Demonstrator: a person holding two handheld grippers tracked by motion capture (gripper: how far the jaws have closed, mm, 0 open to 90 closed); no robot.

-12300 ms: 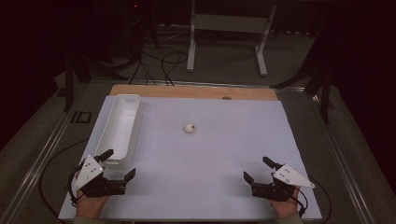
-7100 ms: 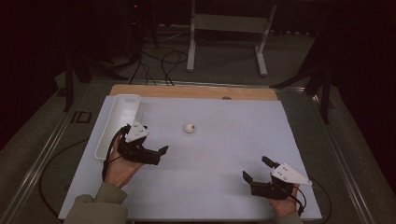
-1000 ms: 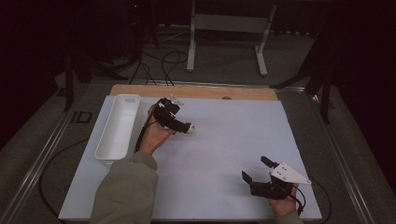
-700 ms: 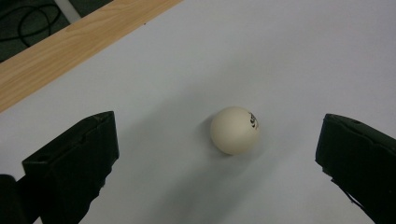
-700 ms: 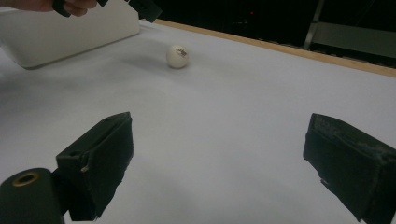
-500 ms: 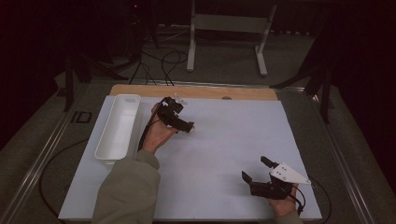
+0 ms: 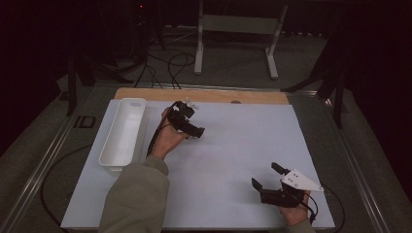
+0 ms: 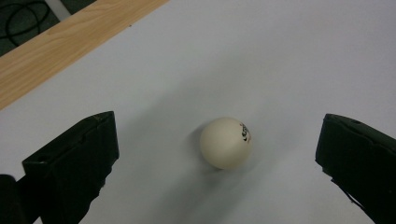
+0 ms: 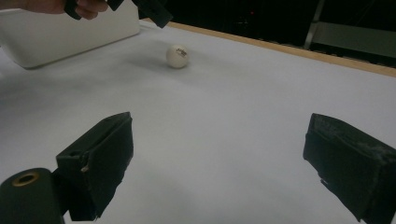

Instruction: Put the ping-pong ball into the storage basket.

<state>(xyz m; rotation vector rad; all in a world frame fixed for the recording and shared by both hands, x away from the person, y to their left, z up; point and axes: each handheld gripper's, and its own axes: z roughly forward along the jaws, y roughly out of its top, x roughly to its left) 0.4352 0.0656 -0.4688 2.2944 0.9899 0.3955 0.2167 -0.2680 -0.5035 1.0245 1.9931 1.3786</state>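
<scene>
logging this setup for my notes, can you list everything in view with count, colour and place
ball: 1, cream white with a small printed mark, on the white sheet between the open jaws of the left tool, touching neither
bin: 1, white, long, at the left edge of the sheet
table sheet: 1, white, covering the table
wooden strip: 1, tan, along the far edge
metal stand: 1, pale grey, on the floor beyond the table
left tool: 1, black, over the ball, open
right tool: 1, black with grey plate, near right corner, open
</scene>
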